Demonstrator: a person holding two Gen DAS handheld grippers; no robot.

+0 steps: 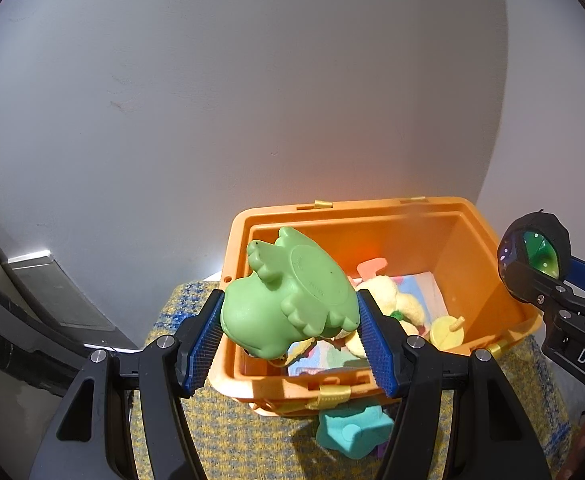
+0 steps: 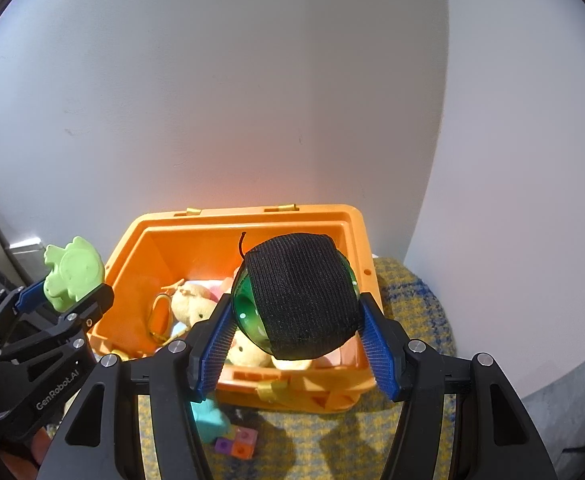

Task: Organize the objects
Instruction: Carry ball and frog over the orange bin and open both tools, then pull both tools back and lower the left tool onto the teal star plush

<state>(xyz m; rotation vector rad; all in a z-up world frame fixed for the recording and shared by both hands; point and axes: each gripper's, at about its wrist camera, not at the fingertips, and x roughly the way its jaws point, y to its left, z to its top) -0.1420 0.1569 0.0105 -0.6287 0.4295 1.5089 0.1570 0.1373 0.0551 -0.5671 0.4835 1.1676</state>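
Nearest each lens, both tools are loaded. The left hand-held gripper [image 1: 288, 328] is clamping a green frog-like toy [image 1: 288, 300] between its blue pads, holding it over the near-left part of the orange bin [image 1: 488, 240]. The right hand-held gripper [image 2: 294, 334] is clamping a green ball with a black knit cover [image 2: 298, 296], hanging over the near-right part of the same bin.

Risks, as judged:
1. The ball is round and the knit cover looks loose; the cover could be sliding under the pads, so the ball may be rolling free early.
2. The frog toy is sitting above the bin's near-left rim; released here, it could be striking the rim and falling outside.
3. Both tools are working over 1 opening; releasing together could be knocking one toy against the other.

Below the bin's near wall, a teal star-shaped toy [image 2: 208, 420] and a small block of coloured cubes [image 2: 238, 442] are lying on the yellow-and-blue woven cloth [image 2: 412, 304], outside the bin and awaiting sorting.

Inside the bin, plush toys [image 2: 190, 300], a small yellow cup [image 1: 446, 332] and pastel pieces are already covering the floor, leaving little flat landing space. Behind stands a plain wall [image 1: 252, 80]; nothing there is obstructing.
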